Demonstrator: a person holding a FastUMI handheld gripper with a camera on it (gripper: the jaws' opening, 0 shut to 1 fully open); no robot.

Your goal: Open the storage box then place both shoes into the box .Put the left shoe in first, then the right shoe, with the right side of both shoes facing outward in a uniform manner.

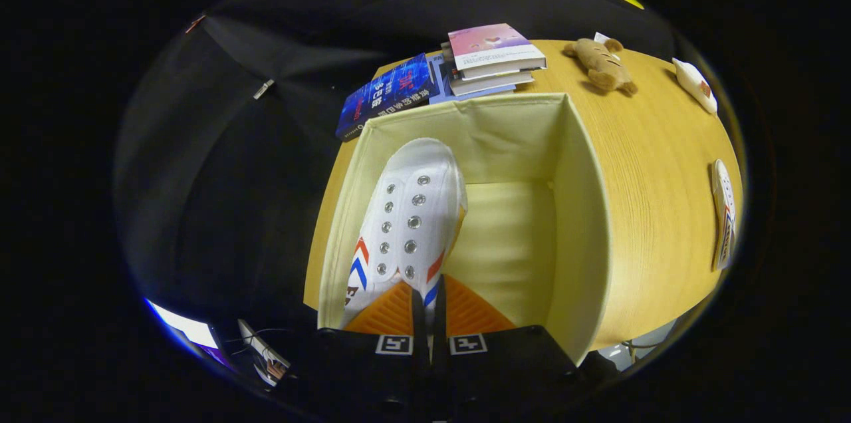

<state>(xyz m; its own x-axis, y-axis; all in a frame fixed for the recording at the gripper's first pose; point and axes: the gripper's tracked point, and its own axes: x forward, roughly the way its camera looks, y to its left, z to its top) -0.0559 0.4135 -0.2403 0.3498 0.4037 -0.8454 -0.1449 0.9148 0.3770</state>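
A pale yellow fabric storage box (585,210) stands open on the wooden table (658,163). A white lace-less shoe (412,210) with metal eyelets and red and blue chevrons hangs toe-first inside the box, near its left wall. My gripper (427,300) is shut on the shoe's heel edge, with both fingers (389,313) pressed close together on it. The second white shoe (723,213) lies on its side on the table, well right of the box.
Beyond the box lie a blue book (385,96) and a stack of books (492,58). A brown plush toy (602,64) and a small white object (695,84) sit at the table's far right. The table's left edge runs beside the box.
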